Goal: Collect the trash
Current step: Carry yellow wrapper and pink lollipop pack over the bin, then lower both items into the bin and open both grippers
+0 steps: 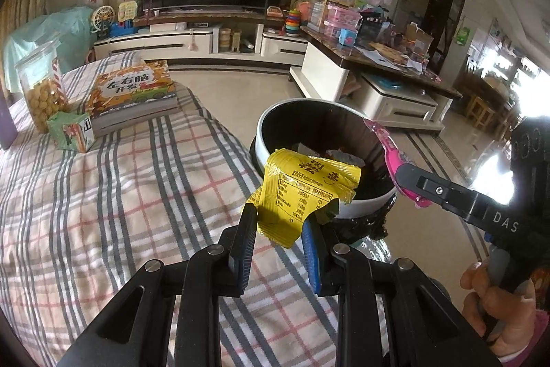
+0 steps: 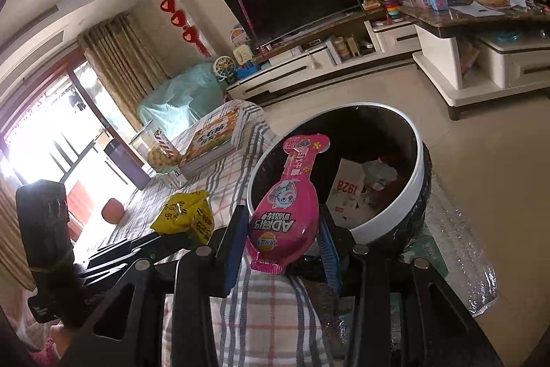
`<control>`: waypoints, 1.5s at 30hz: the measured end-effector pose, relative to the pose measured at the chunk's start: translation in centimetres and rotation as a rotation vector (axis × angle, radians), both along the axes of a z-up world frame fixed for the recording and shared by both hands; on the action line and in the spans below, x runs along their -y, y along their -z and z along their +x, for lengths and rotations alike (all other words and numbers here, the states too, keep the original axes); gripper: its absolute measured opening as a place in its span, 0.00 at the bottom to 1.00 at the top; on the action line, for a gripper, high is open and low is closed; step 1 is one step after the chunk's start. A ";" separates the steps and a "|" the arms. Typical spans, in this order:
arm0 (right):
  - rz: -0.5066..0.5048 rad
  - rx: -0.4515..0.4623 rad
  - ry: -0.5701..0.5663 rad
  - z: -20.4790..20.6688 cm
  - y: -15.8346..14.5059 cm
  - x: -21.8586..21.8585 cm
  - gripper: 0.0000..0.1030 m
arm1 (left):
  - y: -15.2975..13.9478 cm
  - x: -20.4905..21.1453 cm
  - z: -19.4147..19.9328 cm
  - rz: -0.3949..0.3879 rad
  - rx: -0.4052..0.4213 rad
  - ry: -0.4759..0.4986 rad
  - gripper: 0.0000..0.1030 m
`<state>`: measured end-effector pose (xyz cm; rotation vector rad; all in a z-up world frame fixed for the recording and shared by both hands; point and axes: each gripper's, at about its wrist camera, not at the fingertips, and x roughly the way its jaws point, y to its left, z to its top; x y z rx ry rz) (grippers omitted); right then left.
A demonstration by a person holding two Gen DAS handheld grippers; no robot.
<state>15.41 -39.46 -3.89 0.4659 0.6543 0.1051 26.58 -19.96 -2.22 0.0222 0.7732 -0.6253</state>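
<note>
The round white-rimmed trash bin with a dark inside (image 1: 357, 212) is the landmark here — it stands on the floor just beside the edge of the bed covered in a grey-and-pink checked sheet (image 1: 103, 195), and paper scraps already lie in its bottom.

On the bed, well back from the bin, sit a colourful hardcover children's book (image 1: 132, 92), a clear plastic jar of yellow snack balls (image 1: 43, 85) and a small green carton (image 1: 70, 131); none of them is being handled.

The left gripper (image 1: 280, 222) has its fingers clamped on a crumpled yellow foil snack wrapper (image 1: 302, 191), which hangs at the bin's near rim, partly over the bed's edge and not clearly over the opening.

The right gripper (image 2: 283, 243) has its fingers closed on the wide end of a flat pink bottle-shaped drink pouch (image 2: 292, 205). Its long axis runs away from the fingers, the narrow neck reaching out over the bin's mouth.

Judged from this, the pouch is the better placed to drop — the wrapper seems to need carrying a little further in over the rim first.
</note>
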 end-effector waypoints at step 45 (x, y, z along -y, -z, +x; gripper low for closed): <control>-0.008 -0.031 0.046 3.2 -0.5 3.0 0.39 | -0.6 6.1 3.8 0.056 0.032 0.043 0.24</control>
